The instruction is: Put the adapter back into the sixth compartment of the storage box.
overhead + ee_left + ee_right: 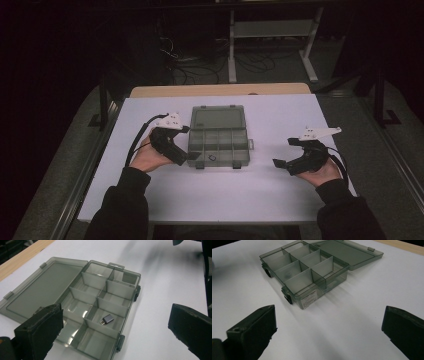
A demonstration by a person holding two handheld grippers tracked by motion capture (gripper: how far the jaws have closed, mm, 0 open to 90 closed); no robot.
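A smoky clear compartment box [248, 150] lies open mid-table, its lid [217, 119] folded flat on the far side. In one near compartment rests a small dark adapter [211, 157], which looks grey in the left gripper view [107, 319]. My left gripper [187, 145] is open at the box's left end, its jaws wide apart over the near corner [119, 343] and holding nothing. My right gripper [285, 152] is open too, a short way right of the box and aimed at its end wall [312, 296]. Both are held in hands with dark sleeves.
The box sits on a white board [280, 115] covering a wooden table [220, 90]. Bare board lies in front of the box and between it and the right gripper. Beyond the table are a dark floor, cables [200, 65] and a metal stand [272, 30].
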